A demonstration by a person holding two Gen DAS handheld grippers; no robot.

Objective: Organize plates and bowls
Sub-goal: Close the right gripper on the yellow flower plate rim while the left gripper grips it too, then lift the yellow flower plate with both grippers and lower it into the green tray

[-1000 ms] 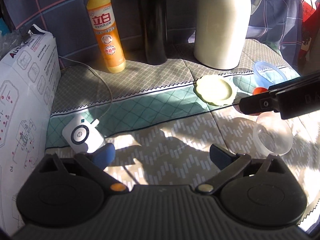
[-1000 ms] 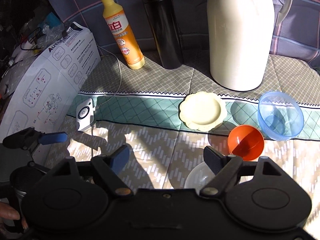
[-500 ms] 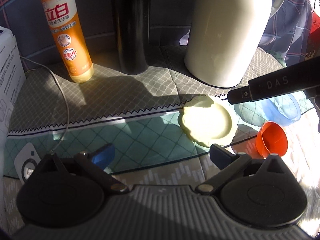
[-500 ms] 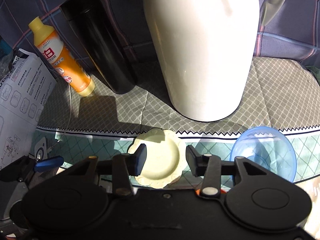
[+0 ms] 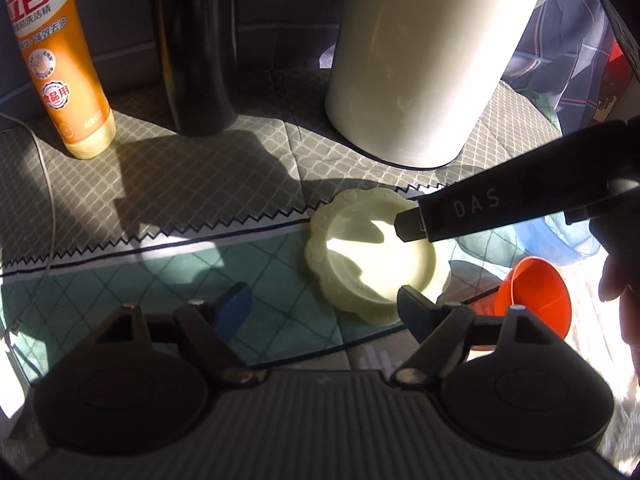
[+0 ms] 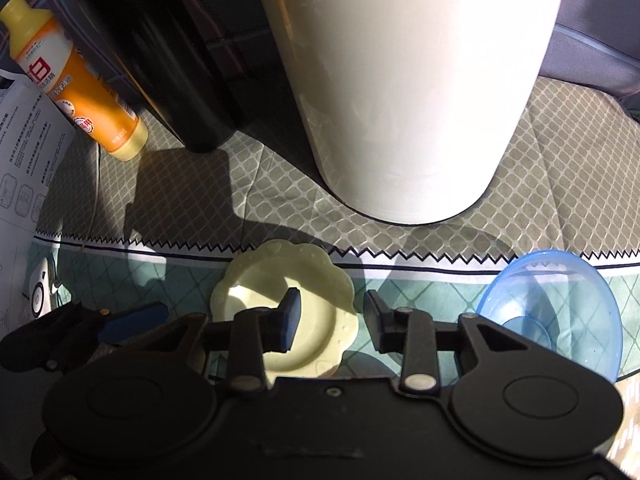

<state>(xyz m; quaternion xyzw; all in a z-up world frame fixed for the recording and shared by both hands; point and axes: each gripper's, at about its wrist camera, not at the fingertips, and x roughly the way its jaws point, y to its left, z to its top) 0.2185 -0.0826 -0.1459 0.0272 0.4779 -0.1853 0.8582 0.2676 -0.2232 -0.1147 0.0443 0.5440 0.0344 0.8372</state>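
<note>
Yellow plate (image 6: pixel 256 300): pale, scalloped rim, lying on the patterned cloth (image 6: pixel 560 152) just in front of the white jug (image 6: pixel 408 80); holds nothing.
Right gripper (image 6: pixel 330 314): fingers parted, straddling the plate's right rim, one finger over its dish, one outside; not closed on it.
Left gripper (image 5: pixel 324 300): wide open, holding nothing, low before the plate.
Blue bowl (image 6: pixel 556 312): translucent, right of the plate.
Orange bowl (image 5: pixel 532 292): tilted.
Behind: black flask (image 5: pixel 192 40), detergent bottle (image 5: pixel 56 56).
</note>
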